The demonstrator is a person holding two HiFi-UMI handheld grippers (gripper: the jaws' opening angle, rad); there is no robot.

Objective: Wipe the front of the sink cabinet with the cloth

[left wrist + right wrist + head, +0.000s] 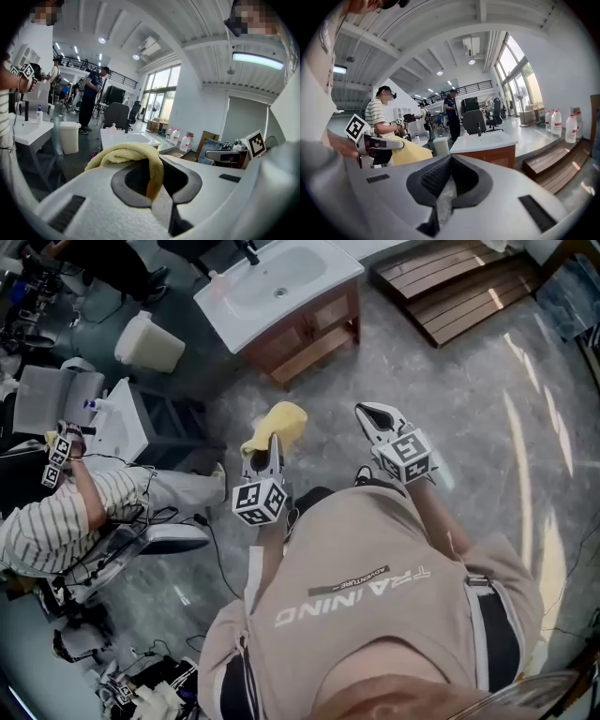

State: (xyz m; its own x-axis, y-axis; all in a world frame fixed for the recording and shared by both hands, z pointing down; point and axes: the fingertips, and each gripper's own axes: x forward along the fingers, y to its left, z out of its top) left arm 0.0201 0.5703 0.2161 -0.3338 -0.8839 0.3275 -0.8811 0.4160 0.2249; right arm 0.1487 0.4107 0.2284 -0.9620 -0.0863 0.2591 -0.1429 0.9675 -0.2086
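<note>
— Up near the top centre of the head view, that's the sink cabinet (305, 334), a wooden frame with a white basin (281, 282) on it. Where's the cloth?

— Lower down, about mid-frame. The yellow cloth (275, 423) is bunched at the tip of the left gripper (270, 444). It's well apart from the cabinet, with bare grey floor (422, 399) between them.

— Is it actually gripped?

— Yes. In the left gripper view the jaws are pinched on a fold of it. The rest heaps over the jaw on the left of that frame, and the basin shows just behind it.

— And the other one?

— The right gripper (373, 413) is to the right of the cloth in the head view, pointing much the same way and not touching it. In the right gripper view its jaws are drawn together, with nothing I can make out between them. The cabinet's wooden front sits centre-right there.

— What else is around?

— A cream waste bin (148, 343) sits left of the cabinet and wooden steps (459, 282) are at upper right. A person in a striped shirt (56, 521) is at the left edge. Some water jugs (558, 123) stand at the far right of the right gripper view.
</note>
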